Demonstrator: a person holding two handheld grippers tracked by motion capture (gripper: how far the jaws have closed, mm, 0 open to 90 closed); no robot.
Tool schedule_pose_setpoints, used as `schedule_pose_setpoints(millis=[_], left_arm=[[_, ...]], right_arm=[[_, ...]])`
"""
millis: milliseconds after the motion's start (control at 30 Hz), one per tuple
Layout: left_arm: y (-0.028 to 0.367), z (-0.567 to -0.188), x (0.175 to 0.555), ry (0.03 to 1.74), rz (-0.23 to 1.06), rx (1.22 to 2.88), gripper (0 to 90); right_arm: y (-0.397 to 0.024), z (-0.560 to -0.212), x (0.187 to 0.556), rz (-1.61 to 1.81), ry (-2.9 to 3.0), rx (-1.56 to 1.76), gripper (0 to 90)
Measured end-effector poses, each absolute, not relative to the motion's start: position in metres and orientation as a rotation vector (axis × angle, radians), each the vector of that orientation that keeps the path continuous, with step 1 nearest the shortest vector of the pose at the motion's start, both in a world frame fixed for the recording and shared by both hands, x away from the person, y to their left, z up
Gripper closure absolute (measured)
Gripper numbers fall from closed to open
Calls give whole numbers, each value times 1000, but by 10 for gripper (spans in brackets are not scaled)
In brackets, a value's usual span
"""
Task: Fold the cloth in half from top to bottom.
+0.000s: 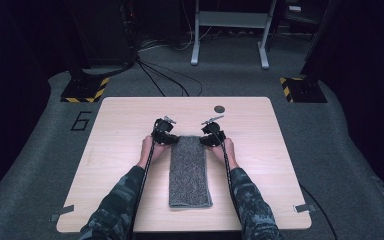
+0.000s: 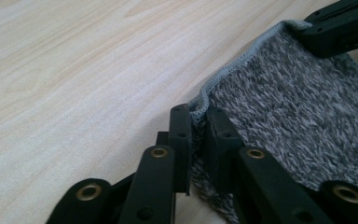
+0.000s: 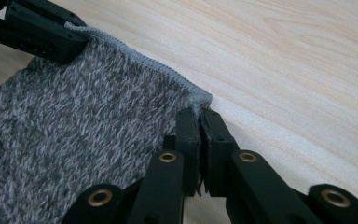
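Grey towel (image 1: 190, 172) lay as a long folded strip down the middle of the worktop (image 1: 115, 150), its near end close to the near edge and its far end about halfway to the far edge. I had my left hand-held gripper (image 1: 166, 136) clamped on the far left corner and my right hand-held gripper (image 1: 211, 135) clamped on the far right corner; in each gripper view the jaws pinched the hemmed edge with cloth squeezed between them. I judged the gripping step done and the fold itself not yet begun, since the strip lay flat along its length. My next move, as I saw it, called for lifting both corners together, level with each other, and carrying them toward the near end without letting the hem slip or the strip skew sideways.
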State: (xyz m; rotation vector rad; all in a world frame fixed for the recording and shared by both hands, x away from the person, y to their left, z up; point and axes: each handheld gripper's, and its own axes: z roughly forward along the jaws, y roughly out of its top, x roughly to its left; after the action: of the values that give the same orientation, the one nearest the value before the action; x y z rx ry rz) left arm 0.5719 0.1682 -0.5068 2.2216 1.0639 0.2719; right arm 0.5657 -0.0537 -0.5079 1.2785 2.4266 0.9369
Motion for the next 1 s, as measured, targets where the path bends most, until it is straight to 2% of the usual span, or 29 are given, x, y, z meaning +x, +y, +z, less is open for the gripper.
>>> schedule_pose_setpoints(millis=[367, 1000], left_arm=[[174, -502, 568, 1042, 272, 2169, 857], [174, -460, 560, 957, 369, 2079, 857]], right_arm=[[-57, -500, 555, 995, 2334, 1267, 875], [-73, -463, 544, 1136, 2228, 1187, 874]])
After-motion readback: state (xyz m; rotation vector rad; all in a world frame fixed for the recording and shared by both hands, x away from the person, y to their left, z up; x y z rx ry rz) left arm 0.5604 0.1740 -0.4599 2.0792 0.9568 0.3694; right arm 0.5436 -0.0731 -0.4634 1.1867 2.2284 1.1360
